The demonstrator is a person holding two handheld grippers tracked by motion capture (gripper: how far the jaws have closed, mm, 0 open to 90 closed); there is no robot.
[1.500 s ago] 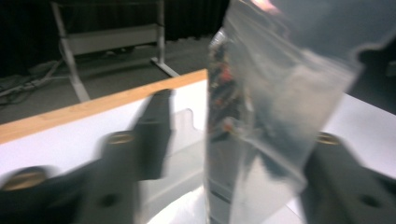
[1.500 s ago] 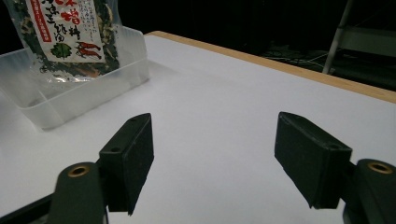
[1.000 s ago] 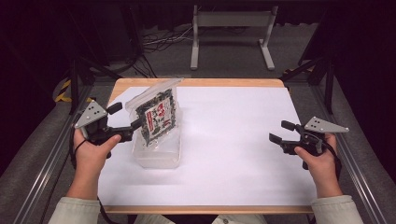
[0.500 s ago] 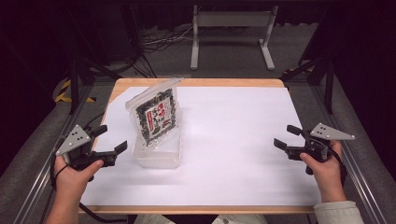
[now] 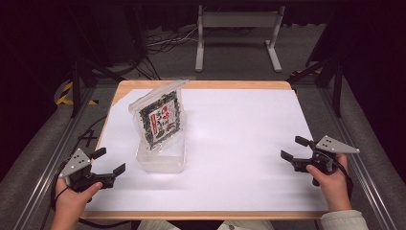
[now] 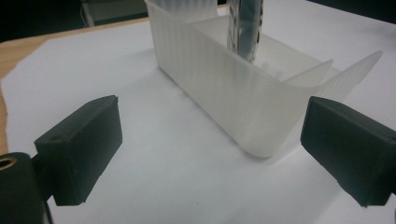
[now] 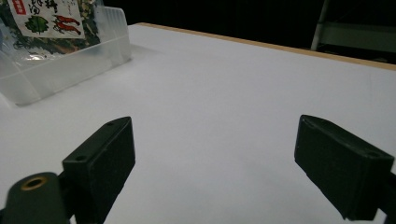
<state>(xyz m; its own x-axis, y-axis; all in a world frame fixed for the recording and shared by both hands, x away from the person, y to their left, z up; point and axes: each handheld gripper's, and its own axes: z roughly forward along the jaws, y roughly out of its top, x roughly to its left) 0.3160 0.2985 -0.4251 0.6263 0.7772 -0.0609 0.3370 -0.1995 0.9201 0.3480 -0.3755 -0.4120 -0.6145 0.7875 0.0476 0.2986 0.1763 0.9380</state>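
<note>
High view: a wooden table covered by a white sheet; on the sheet's left half stands a translucent plastic container, and in it a printed snack packet set on edge, leaning back against a raised clear wall or lid behind it, which probably keeps the packet upright and its label readable. The left gripper is held near the table's front left corner, just beside the container and apart from it, its jaws spread and empty; the right gripper is held near the right edge, well apart from the container, jaws likewise spread with nothing between them; both hands rest low at the table's near side, a posture that reads as waiting or withdrawal rather than reaching.

Left gripper view: the container's rounded near corner lies between the lines of the two black jaws but ahead of them, untouched; an inner partition divides it into compartments, and the packet's thin edge rises from the farther one.

Right gripper view: bare white sheet between the separated jaws; container and packet at upper left, far off.

Surroundings: beyond the table, a pale metal stand and loose cables on a dark floor; aluminium frame rails flank both sides; nothing lies on the sheet between either gripper and the container, so any approach appears unobstructed.
</note>
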